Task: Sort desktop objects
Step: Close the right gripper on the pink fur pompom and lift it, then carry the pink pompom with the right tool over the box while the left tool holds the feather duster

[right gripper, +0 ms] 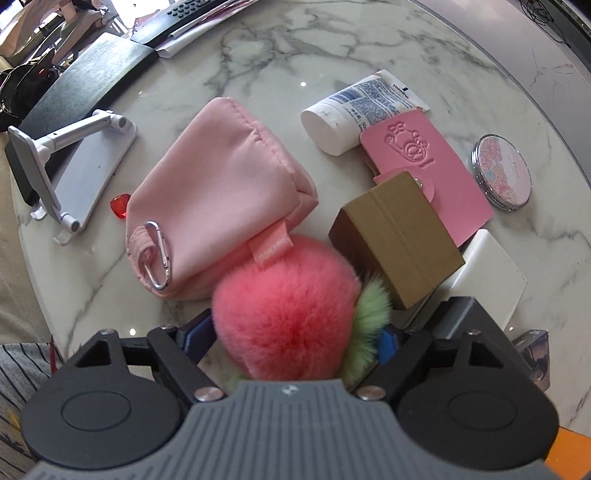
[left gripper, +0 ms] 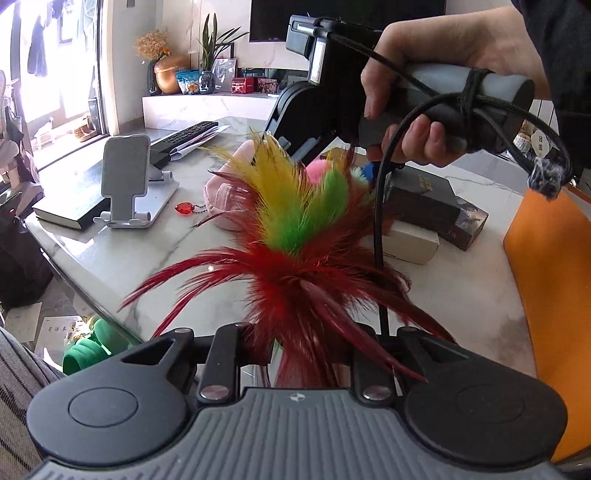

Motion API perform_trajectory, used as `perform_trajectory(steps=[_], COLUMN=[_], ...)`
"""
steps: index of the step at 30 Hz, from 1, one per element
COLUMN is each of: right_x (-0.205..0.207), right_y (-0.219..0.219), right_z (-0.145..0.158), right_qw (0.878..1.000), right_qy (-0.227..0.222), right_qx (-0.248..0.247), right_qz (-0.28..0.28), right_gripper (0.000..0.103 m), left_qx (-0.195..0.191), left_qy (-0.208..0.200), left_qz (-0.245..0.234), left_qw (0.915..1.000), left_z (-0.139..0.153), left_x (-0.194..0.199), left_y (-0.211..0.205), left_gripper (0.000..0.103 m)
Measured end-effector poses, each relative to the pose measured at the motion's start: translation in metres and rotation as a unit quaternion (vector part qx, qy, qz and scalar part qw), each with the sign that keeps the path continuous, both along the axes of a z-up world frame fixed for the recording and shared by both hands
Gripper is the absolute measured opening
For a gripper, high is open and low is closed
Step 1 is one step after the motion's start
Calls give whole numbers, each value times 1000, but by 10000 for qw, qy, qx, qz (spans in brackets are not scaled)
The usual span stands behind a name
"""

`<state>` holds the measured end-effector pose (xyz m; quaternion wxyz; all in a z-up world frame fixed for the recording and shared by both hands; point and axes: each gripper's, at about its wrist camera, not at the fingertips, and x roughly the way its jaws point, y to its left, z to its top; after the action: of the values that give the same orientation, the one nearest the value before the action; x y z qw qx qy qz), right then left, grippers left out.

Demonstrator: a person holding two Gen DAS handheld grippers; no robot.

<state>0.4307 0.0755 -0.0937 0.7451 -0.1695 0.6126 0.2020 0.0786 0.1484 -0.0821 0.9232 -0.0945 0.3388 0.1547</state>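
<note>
My left gripper (left gripper: pixel 295 350) is shut on a feather toy (left gripper: pixel 295 229) with red, green and yellow plumes, held above the marble table (left gripper: pixel 110 258). My right gripper (right gripper: pixel 291 347) is shut on a fluffy pink peach pompom (right gripper: pixel 284 317) with a green tuft, held just above the table beside a pink fabric pouch (right gripper: pixel 218 192). In the left wrist view the right gripper (left gripper: pixel 280 147) and the hand holding it hang over the pouch (left gripper: pixel 221 199); its fingertips are hidden behind the feathers.
A white phone stand (right gripper: pixel 77 173), red gem charm (right gripper: pixel 120 206), black notebook (right gripper: pixel 92 77) and remote (right gripper: pixel 192 11) lie left. A cream tube (right gripper: pixel 354 110), pink card holder (right gripper: pixel 424 166), brown box (right gripper: pixel 395 236), round mirror (right gripper: pixel 502 171) and white box (right gripper: pixel 487 273) lie right. An orange chair (left gripper: pixel 546 295) stands right.
</note>
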Motion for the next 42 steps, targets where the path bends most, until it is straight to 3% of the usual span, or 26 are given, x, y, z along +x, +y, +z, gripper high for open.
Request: perform_trajectory(steps=[2, 7, 18, 24, 32, 42], right_x=[-2, -8, -12, -22, -39, -74], right_y=[2, -1, -11, -20, -39, -98], right_z=[-2, 1, 7, 22, 63, 155], right_qw=[9995, 9992, 9996, 9991, 9955, 9763], right_qy=[-196, -271, -269, -237, -220, -736], right_qx=[-245, -294, -67, 346, 889, 1962], right_qz=[28, 82, 9, -94, -262, -548], right_gripper=[58, 49, 45, 45, 45, 45], left_qx=[-3, 39, 613, 416, 234, 297], left_qy=[45, 82, -197, -183, -364, -594], left_qz=[-3, -44, -148, -27, 277, 322], left_qw=[10000, 9999, 9978, 9990, 9987, 9973], left_z=[-1, -1, 6, 12, 40, 79], left_x=[1, 1, -4, -5, -20, -31], left_y=[0, -3, -15, -7, 5, 4], left_gripper=[25, 25, 24, 24, 24, 24])
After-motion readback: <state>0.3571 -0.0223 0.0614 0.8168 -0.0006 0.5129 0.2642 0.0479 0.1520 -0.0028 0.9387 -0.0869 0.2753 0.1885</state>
